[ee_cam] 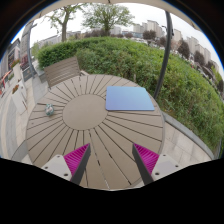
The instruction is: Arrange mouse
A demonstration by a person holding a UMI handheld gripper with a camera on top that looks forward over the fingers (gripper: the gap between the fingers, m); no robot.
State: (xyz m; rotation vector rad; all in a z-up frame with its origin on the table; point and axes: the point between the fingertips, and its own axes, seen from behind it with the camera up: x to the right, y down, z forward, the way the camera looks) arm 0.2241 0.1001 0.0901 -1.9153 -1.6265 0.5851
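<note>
**Two fingers spread above a round table, mouse off to the side**

Two fingers of the gripper [110, 160] stand well apart, with nothing between them but bare table. Each finger carries a magenta pad [76, 156] on its inner face, and both pads are clear of any object.

Below and ahead of the fingers lies a round table [95, 140] of pale wooden slats that fan out from a central disc. On its far side, beyond the fingers and a little toward the right one, a light blue mat [130, 98] lies flat on the slats, its surface bare.

What looks like the mouse [50, 110] sits on the table well to the left of the mat, apart from it, near the table's edge. It is a small greyish shape, too small to tell which way it faces. It is well ahead of the left finger and not touched by either one.

Past the table stands a wooden bench [64, 70], set against a green hedge [150, 65]. Trees [105, 15] rise behind the hedge, and pale buildings [150, 28] show further off under a bright sky.
</note>
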